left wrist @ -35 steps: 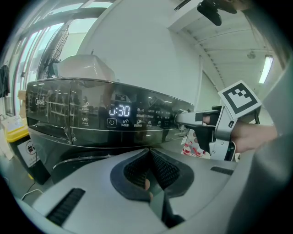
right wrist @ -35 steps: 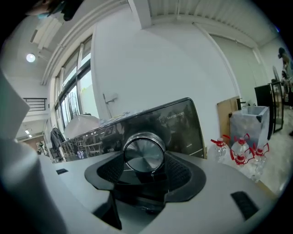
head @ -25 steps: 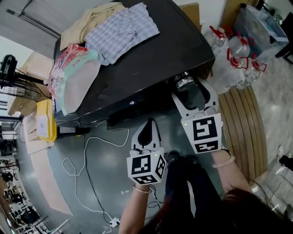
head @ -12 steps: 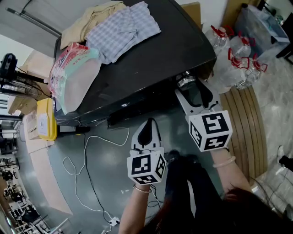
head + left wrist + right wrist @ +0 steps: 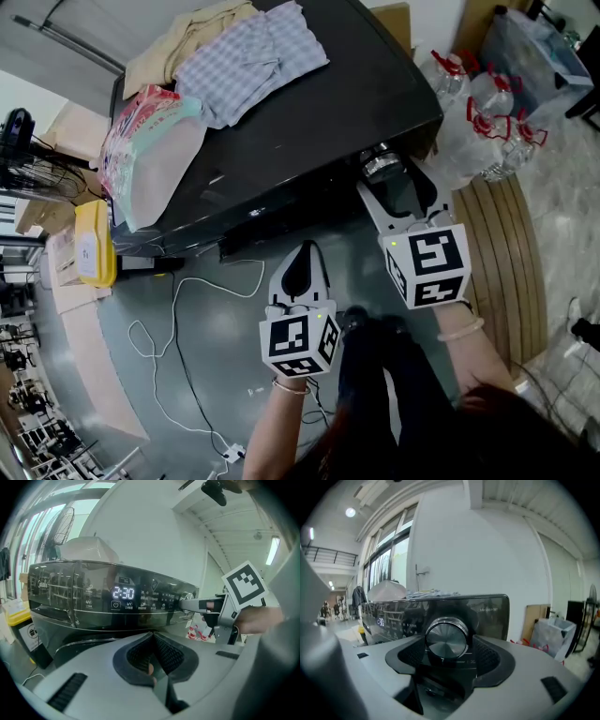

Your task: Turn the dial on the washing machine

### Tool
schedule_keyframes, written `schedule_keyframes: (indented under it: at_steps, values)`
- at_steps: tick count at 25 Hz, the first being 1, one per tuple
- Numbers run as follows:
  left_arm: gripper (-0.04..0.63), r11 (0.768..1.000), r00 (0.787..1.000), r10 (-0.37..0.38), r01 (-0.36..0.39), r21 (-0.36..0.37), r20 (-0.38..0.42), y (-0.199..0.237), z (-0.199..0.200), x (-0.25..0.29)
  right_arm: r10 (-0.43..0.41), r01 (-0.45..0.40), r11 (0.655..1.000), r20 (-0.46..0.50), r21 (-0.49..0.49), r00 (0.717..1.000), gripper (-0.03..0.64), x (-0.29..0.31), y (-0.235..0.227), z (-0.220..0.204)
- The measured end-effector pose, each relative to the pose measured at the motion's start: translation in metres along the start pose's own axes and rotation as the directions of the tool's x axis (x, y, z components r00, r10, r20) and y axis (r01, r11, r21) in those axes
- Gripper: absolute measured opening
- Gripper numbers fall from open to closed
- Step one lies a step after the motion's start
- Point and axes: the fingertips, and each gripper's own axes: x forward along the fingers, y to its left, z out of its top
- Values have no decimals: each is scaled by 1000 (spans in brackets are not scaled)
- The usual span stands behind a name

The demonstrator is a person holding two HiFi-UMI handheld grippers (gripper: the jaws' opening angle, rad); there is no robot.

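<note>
The dial point(image 5: 446, 637) is sitting at the right end of the machine's point(image 5: 309, 122) front panel, just under the right corner of the dark top, and is showing a brushed metal face. The right gripper point(image 5: 449, 649) is clamping on it, with one jaw lying against each side of the rim and the dial filling the space between the pads. In the head view that gripper point(image 5: 392, 183) is reaching up to the dial point(image 5: 380, 167) from below, with its marker cube tilting slightly. The left gripper point(image 5: 152, 639) is holding its jaws together with nothing between them. It is hanging point(image 5: 304, 251) in front of the panel, left of the right gripper and clear of the machine. On the panel a lit display point(image 5: 123, 593) is reading 2:30, well to the left of the dial point(image 5: 187, 597). Folded cloths point(image 5: 253, 52) and a plastic bag point(image 5: 150, 150) are lying on the machine's top toward its far and left parts. A yellow bin point(image 5: 94, 248) is standing beside the machine's left end. A white cable point(image 5: 178, 319) is trailing across the floor. Water bottles point(image 5: 487, 112) with red handles are standing beside the machine's right end.
</note>
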Motion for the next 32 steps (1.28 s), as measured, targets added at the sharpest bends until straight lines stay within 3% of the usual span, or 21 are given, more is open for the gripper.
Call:
schedule_keyframes:
  at_steps: [5,9,12,17,24,29,32]
  values:
    - [17,1000,1000,2,-2,-4,-2,0,-2,-1,-33,31,973,-8,-229,999,324,0,7,4]
    - [17,1000,1000,4,-4,-4,-4,0,-2,-3,-50,48,955,2,-294,999,285,-1,8,5]
    - [17,1000,1000,8,-8,-7,-3,2,-2,-4,-48,48,964,6,-260,999,289,-1,7,5]
    - [17,1000,1000,10,-10,-8,-1,3,-2,-3,-23,24,996,16,-84,1000,294,-1,3,3]
    - [17,1000,1000,7,-7,-8,-3,1,-5,-3,13,-16,995,31,100,999,293,-2,-1,1]
    - [17,1000,1000,6,-6,-7,-3,0,-4,-2,15,-17,997,30,75,999,295,-1,0,1]
    - [17,1000,1000,6,-6,-6,-2,0,-3,-2,7,-7,1000,15,-23,1000,299,-1,2,3]
